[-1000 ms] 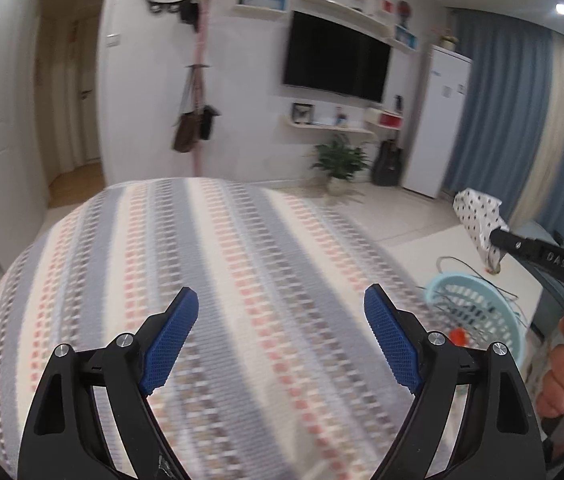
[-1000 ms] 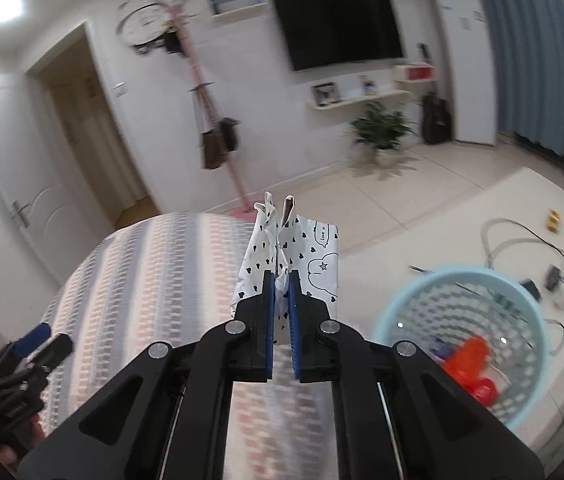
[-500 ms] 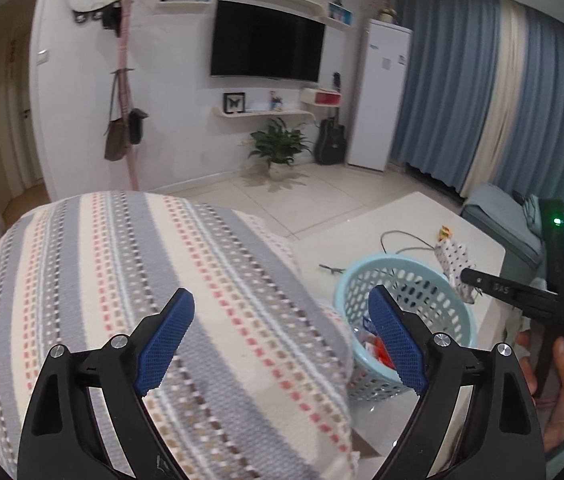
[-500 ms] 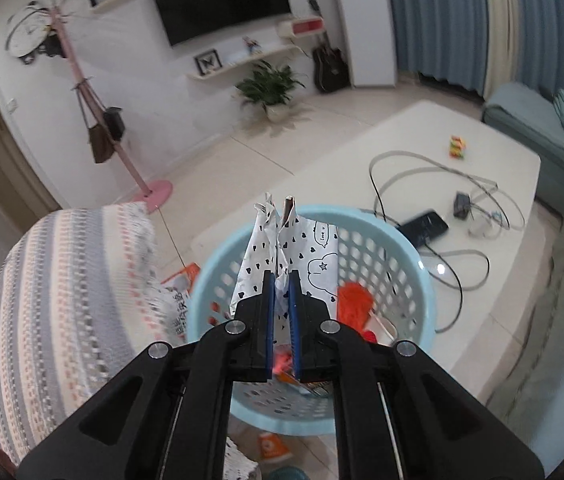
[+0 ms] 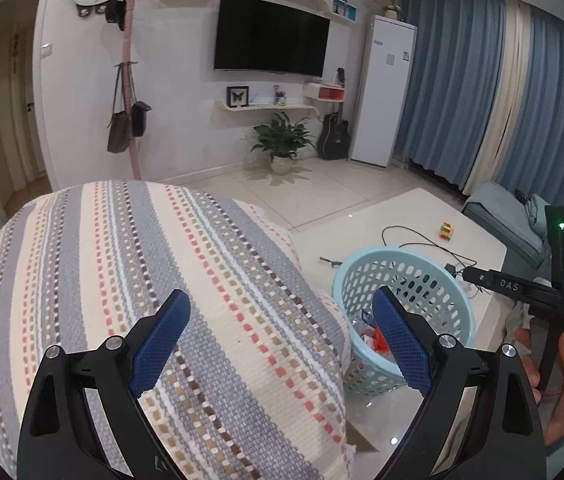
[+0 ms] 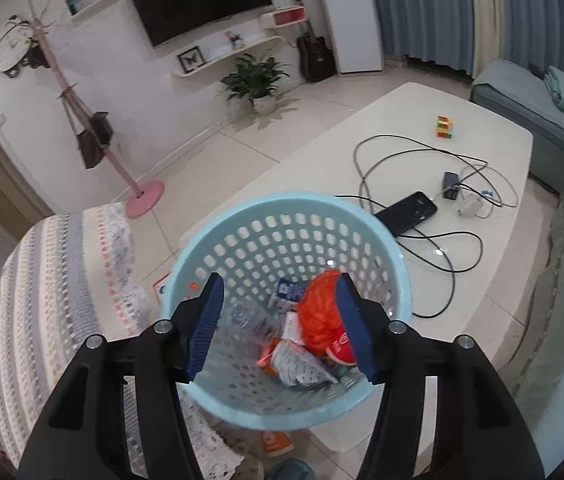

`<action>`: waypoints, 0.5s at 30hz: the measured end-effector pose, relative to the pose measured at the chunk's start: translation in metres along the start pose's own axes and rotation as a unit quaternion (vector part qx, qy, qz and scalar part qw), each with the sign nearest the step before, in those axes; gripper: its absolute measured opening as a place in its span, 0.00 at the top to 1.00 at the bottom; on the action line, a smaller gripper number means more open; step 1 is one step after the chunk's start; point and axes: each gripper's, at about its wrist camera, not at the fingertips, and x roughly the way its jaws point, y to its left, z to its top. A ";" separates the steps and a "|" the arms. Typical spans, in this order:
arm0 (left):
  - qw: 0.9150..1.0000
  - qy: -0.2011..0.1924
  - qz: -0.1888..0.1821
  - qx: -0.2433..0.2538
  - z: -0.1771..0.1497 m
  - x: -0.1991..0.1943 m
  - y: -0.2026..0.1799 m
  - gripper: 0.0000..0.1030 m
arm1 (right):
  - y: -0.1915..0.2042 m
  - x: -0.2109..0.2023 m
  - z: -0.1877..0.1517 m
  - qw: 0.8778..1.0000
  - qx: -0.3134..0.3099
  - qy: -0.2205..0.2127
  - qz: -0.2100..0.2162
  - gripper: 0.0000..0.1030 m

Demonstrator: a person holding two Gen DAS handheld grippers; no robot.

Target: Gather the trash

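Above the light-blue basket on the white bench, my right tool tilts steeply down, jaws opening, nothing between them; trash lies inside. My left tool hangs over the striped cushion, jaws opening wide and empty.

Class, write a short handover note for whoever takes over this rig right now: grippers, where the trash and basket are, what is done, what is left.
Right gripper: jaws opening above the blue basket, nothing between them.
Left gripper: jaws opening, empty, over the striped cover.
Basket stands at the white table's edge and holds trash: orange net, wrappers.
Left: possible litter on the floor below the basket; unclear.
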 end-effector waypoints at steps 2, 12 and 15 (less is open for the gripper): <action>1.000 -0.005 0.002 -0.001 -0.001 -0.007 0.001 0.13 | 0.011 -0.011 -0.004 1.000 -0.015 -0.009 0.005 0.44; 0.998 -0.049 0.027 -0.020 -0.009 -0.058 0.007 0.11 | 0.068 -0.085 -0.024 0.993 -0.075 -0.085 0.030 0.38; 0.997 -0.060 0.036 -0.020 -0.012 -0.071 0.007 0.11 | 0.087 -0.107 -0.033 0.989 -0.098 -0.110 0.031 0.38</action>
